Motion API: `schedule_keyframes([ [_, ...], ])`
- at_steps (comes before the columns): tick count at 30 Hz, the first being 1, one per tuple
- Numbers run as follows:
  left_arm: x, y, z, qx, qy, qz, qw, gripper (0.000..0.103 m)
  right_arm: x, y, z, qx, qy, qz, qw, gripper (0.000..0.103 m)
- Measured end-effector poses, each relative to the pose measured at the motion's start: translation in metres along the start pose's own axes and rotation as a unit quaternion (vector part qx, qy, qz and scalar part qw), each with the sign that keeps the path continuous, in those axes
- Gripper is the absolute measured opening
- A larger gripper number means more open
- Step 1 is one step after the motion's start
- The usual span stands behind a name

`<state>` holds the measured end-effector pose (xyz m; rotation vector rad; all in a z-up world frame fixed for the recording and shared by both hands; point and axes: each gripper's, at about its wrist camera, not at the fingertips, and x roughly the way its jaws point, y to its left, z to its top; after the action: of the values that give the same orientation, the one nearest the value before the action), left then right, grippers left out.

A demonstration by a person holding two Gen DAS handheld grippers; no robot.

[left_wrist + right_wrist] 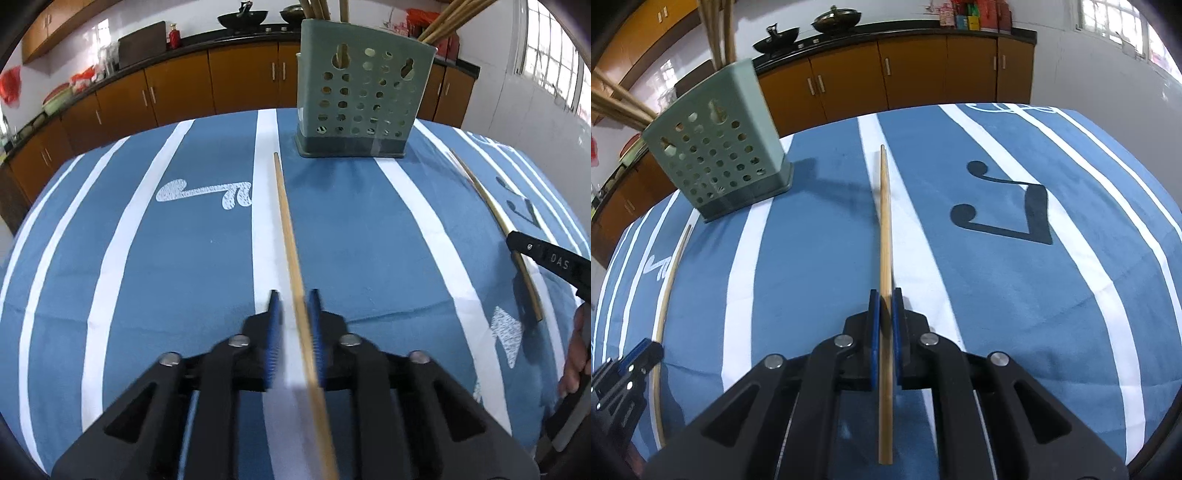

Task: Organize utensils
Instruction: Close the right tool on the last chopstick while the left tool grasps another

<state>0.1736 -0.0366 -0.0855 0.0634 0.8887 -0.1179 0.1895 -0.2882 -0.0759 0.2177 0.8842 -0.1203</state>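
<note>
Chopsticks: two lie loose on the blue striped tablecloth (184, 258), one per gripper. Left gripper (294, 301) is clenched on the left chopstick (286, 229). Green perforated holder (364, 99) stands at the far side between them, already holding several sticks. Right gripper (885, 299) is clenched on the right chopstick (885, 221). Step judged: pick-up. Next: lift, tip each stick upright, and lower it into the holder's open top.
</note>
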Motion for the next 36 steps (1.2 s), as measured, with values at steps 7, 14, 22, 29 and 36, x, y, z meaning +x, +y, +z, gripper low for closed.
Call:
schedule_keyframes([
  [7, 0.016, 0.032, 0.022, -0.038, 0.007, 0.016, 0.9991, 0.007, 0.003, 0.011, 0.004, -0.030, 0.003, 0.012, 0.999, 0.008],
  [14, 0.020, 0.047, 0.028, -0.066, 0.007, -0.007, 0.9978, 0.008, 0.006, 0.015, 0.006, -0.046, 0.001, 0.011, 0.999, 0.008],
  [22, 0.015, 0.044, 0.022, -0.058, 0.004, -0.009, 0.9983, 0.008, 0.005, 0.015, 0.004, -0.049, 0.001, 0.014, 0.999, 0.009],
  [29, 0.015, 0.039, 0.018, -0.045, -0.010, 0.005, 0.9989, 0.008, 0.004, 0.018, -0.001, -0.064, -0.013, 0.004, 0.998, 0.009],
  [36, 0.014, 0.041, 0.017, -0.047, -0.010, 0.003, 0.9988, 0.008, 0.004, 0.017, -0.001, -0.064, -0.012, 0.003, 0.998, 0.009],
])
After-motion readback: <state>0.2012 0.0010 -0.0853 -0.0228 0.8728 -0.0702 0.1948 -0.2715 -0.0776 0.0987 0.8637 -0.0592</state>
